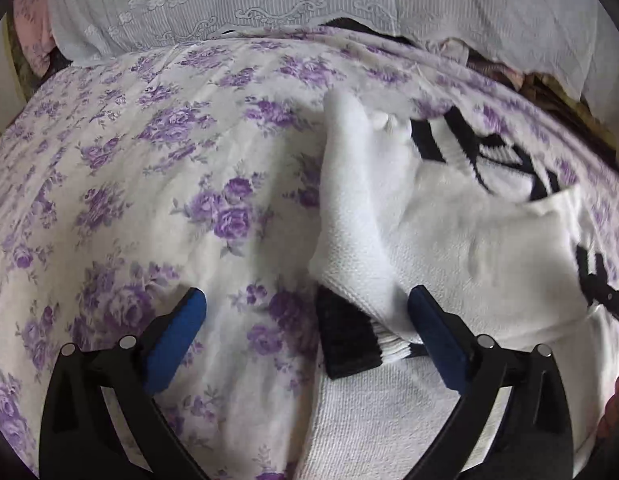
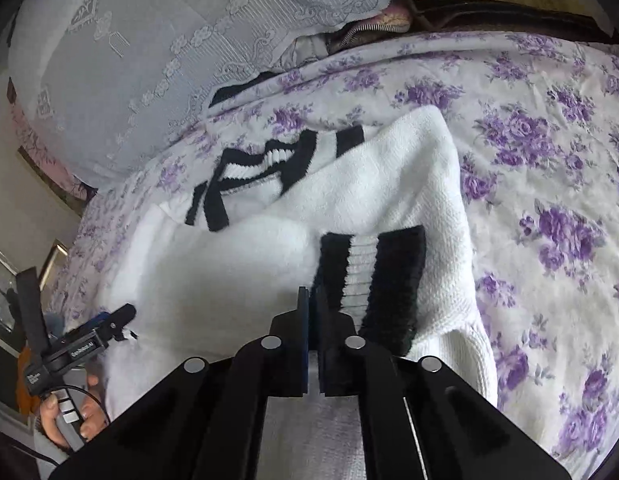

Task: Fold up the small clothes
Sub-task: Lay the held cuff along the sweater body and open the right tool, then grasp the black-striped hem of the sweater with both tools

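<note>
A small white knitted sweater (image 1: 469,232) with black stripes lies on the flowered bedspread (image 1: 149,200). One sleeve (image 1: 353,208) is folded over, its black-and-white cuff (image 1: 349,336) near my left gripper (image 1: 305,312), which is open and holds nothing; the cuff lies between its blue fingers (image 1: 433,328). In the right wrist view the sweater (image 2: 229,264) fills the middle. My right gripper (image 2: 314,300) is shut on the striped cuff (image 2: 369,276) of the other sleeve, folded over the body. The left gripper (image 2: 109,324) shows at the sweater's left edge.
The purple-flowered bedspread (image 2: 549,160) covers the bed. Lace-covered pillows (image 1: 229,4) lie along the head of the bed, also in the right wrist view (image 2: 149,60). A dark garment edge (image 2: 245,84) peeks out under the pillows. A person's hand (image 2: 65,412) holds the left gripper handle.
</note>
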Demonstrator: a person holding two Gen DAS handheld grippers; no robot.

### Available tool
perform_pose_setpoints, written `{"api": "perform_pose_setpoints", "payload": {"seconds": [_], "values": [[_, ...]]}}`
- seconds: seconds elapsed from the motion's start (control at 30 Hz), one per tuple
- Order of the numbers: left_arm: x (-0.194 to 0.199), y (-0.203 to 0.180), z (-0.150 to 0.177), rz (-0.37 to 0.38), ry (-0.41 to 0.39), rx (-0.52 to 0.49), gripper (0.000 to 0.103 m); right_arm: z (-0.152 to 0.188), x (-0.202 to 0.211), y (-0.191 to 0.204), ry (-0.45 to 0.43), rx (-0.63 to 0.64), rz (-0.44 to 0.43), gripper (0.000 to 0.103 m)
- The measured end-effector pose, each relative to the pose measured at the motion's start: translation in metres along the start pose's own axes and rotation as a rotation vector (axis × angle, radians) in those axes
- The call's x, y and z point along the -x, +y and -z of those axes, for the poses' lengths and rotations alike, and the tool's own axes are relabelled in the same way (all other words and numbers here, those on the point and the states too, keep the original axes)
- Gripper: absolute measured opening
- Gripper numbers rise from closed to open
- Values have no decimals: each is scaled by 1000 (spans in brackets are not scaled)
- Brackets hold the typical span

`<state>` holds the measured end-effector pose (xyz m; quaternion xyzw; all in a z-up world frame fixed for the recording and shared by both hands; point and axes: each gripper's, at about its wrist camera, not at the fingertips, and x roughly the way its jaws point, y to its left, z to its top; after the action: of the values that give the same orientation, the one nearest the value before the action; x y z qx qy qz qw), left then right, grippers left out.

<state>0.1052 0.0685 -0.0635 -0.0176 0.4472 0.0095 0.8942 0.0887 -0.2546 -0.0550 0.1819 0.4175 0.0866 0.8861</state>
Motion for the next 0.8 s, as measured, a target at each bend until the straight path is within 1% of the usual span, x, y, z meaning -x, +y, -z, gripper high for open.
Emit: {"api": "perform_pose_setpoints", "payload": {"seconds": [0.07,0.1,0.17,0.2,0.23,0.3,0.33,0.37,0.43,0.53,0.57,0.6,0.67,0.7,0.77,0.8], "values": [[-4,4,-1,22,13,26,99,0,5,-2,0,-22,-8,0],[-1,8,0,36,3,43,98,2,12,-3,-19,-37,-15,0],[16,8,8,61,-52,29,98,11,26,0,-49,-21,-22,5],[23,6,13,59,-74,13,98,16,31,2,-50,-5,-11,7],[30,5,17,45,-99,4,98,20,35,3,-55,-1,-7,13],[44,4,21,-5,-159,7,98,27,48,4,-97,-18,-11,35],[50,3,22,4,-179,5,98,29,53,6,-127,-28,-8,53],[55,2,22,21,-183,5,98,31,60,9,-155,-33,-7,60],[59,-2,24,35,-169,4,98,35,67,21,-174,-28,-17,63],[61,-10,30,105,-141,-7,98,45,69,41,-180,-17,-30,69],[62,-14,33,128,-125,-13,98,50,68,48,-186,-13,-24,73],[64,-17,36,140,-116,-16,98,56,66,55,-183,-1,-11,74],[73,-28,45,139,-116,-48,98,67,62,67,-155,27,7,78],[80,-35,51,115,-121,-77,98,71,60,72,-140,33,6,78],[93,-50,63,56,-127,-131,98,81,66,80,-145,6,-12,78],[98,-55,68,65,-121,-141,98,84,69,83,-156,-14,-26,79]]}}
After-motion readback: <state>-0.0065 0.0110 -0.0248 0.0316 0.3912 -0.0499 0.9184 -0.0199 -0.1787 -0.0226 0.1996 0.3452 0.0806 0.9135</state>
